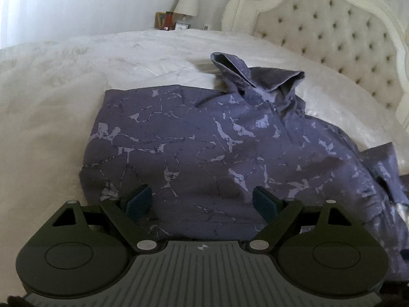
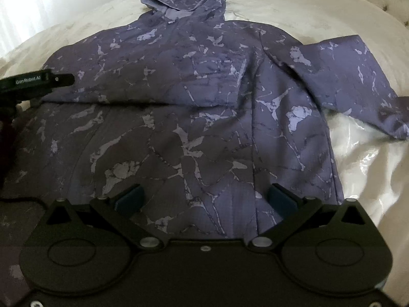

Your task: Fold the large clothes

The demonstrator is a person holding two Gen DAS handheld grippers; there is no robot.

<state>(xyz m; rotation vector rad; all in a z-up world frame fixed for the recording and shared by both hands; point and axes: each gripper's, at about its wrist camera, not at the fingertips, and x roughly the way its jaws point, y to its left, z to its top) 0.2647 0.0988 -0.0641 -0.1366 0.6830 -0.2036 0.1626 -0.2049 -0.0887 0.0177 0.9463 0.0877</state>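
While spread on white bed point(image 1: 64, 81), purple hoodie point(image 1: 191, 140) fills frame centre; left gripper point(image 1: 202, 202), right gripper point(image 2: 205, 199) both agape, empty.

The left gripper point(image 1: 202, 200) is held with jaws spread wide and empty. Between and beyond them a purple marble-patterned hoodie point(image 1: 204, 140) is spread on a white satin bedspread point(image 1: 76, 76).
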